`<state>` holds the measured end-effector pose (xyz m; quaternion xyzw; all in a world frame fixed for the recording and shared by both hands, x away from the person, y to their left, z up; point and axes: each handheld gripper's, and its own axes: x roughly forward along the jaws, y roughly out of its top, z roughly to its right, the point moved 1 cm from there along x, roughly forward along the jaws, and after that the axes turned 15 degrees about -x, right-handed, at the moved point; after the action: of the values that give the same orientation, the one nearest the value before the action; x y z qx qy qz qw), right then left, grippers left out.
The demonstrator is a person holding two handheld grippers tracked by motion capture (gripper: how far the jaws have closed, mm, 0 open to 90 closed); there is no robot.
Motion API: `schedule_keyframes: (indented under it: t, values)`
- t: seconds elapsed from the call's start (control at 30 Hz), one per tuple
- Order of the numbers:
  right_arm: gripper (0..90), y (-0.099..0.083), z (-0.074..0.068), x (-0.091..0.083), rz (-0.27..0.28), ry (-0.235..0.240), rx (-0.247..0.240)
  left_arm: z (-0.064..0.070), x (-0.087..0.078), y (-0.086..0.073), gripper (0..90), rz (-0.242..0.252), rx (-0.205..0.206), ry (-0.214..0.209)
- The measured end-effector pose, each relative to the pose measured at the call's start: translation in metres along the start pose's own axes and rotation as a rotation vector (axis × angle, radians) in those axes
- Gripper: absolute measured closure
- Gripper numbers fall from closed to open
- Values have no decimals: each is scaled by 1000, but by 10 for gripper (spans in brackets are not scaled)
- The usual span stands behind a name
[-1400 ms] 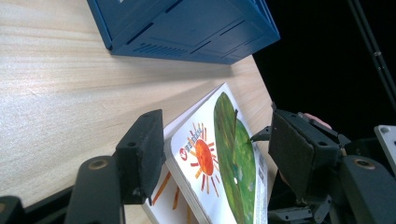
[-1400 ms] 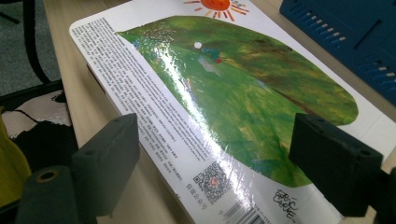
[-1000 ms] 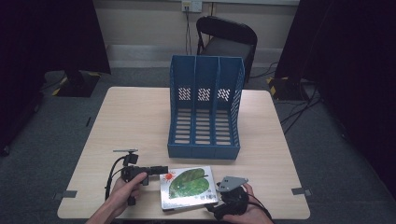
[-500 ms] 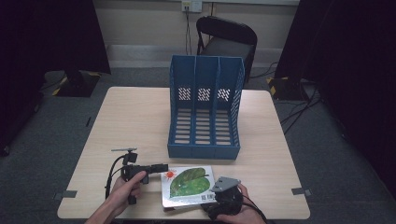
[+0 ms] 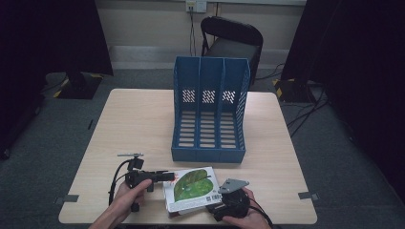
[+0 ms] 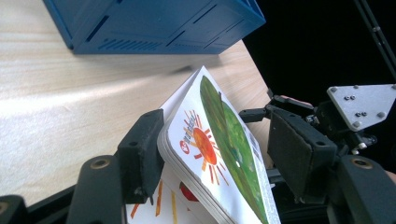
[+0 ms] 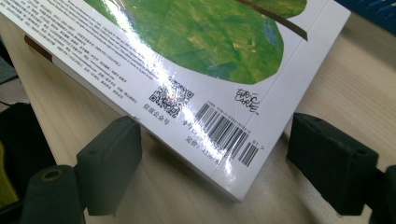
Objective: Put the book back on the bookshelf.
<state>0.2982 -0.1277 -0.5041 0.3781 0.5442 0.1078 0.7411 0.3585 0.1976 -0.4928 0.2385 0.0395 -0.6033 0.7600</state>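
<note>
A picture book (image 5: pixel 193 188) with a green leaf on its white cover lies near the table's front edge, on top of a second book (image 6: pixel 161 205). My left gripper (image 5: pixel 165 176) is at its left edge. In the left gripper view the left gripper (image 6: pixel 217 128) is open astride that raised edge of the book (image 6: pixel 219 140): one pad touches the underside, the other stands off the cover. My right gripper (image 5: pixel 224 202) is at the book's front right corner. In the right gripper view this gripper (image 7: pixel 219 140) is open wide, with the barcode corner of the book (image 7: pixel 224 130) between the jaws.
A blue three-slot file holder (image 5: pixel 210 109) stands upright in the middle of the table (image 5: pixel 133 124), just behind the books. A black chair (image 5: pixel 231 40) stands beyond the far edge. Bare wood lies to the left and right of the holder.
My right gripper has moved left and closer to the book's front right corner. The left gripper has stayed at the book's left edge.
</note>
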Motion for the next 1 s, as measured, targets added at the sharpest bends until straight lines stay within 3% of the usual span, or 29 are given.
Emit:
schedule_keyframes:
  t: [0.13, 0.3, 0.47, 0.53, 0.63, 0.67, 0.8, 0.9, 1.0]
  values:
    - [191, 0, 0, 0, 5, -5, 2, -2, 2, -3, 370, -19, -15, 8]
    - [212, 0, 0, 1, 9, -9, 2, 0, 5, -4, 385, -50, 18, 48]
    - [218, 1, -1, 1, 6, -13, -14, -1, 6, -5, 386, -77, 25, 69]
    - [217, 1, -1, 1, 2, -16, -20, 0, 5, -5, 427, -79, 36, 82]
    - [216, 1, -1, 1, 1, -12, -21, -2, 3, -3, 564, -83, 51, 113]
    - [215, 1, -1, 1, 0, -9, -22, -3, 2, -3, 594, -87, 44, 101]
    - [195, 2, 0, 1, 2, 9, -14, -1, 1, 0, 636, -80, 66, 80]
    - [186, 2, 1, -3, 24, 39, -13, 3, 1, 2, 641, -90, 115, 102]
    - [157, 2, 3, -12, 68, 53, -1, 5, 1, 2, 640, -87, 126, 104]
